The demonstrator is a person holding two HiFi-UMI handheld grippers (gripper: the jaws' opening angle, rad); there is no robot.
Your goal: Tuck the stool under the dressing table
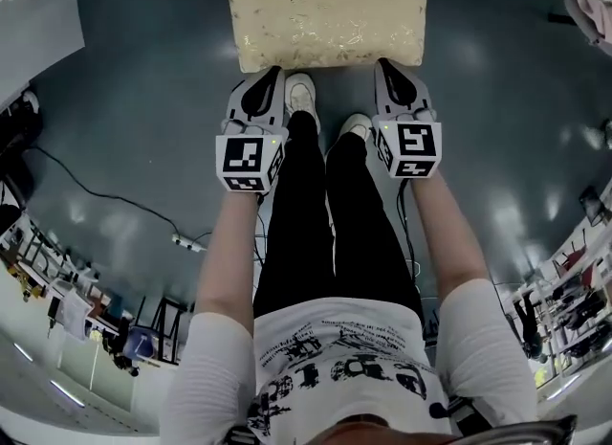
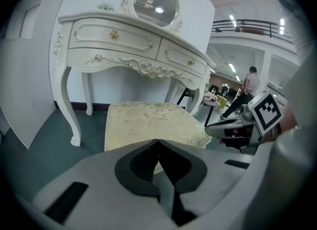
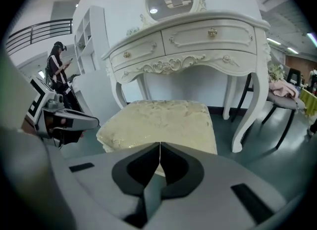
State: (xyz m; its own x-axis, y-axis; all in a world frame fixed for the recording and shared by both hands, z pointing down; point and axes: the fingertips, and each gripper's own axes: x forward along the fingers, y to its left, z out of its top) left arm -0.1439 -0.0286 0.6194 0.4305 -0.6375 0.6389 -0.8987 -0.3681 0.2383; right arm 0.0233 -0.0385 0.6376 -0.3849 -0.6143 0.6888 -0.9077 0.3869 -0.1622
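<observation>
Left gripper (image 2: 158,142) and right gripper (image 3: 160,145) both fully closed, jaws meeting tip to tip, nothing clamped. Tips sit at near edge of the cream stool (image 1: 325,8) cushion, contact unclear. Stool stands on dark green floor (image 1: 134,99) just in front of the white dressing table (image 3: 198,46), seat not under it. Open floor both sides of stool; table legs flank the gap behind.

Cream patterned cloth, rough-textured with a faint sheen, on the stool (image 1: 325,12) seat. White paint, carved and satin-smooth, over the dressing table (image 3: 198,41); shiny brass-looking knobs (image 3: 212,32). Dark, smooth, glossy floor (image 1: 143,118). Matt grey plastic with black lining on left tool (image 1: 271,75) and right tool (image 1: 384,65).
</observation>
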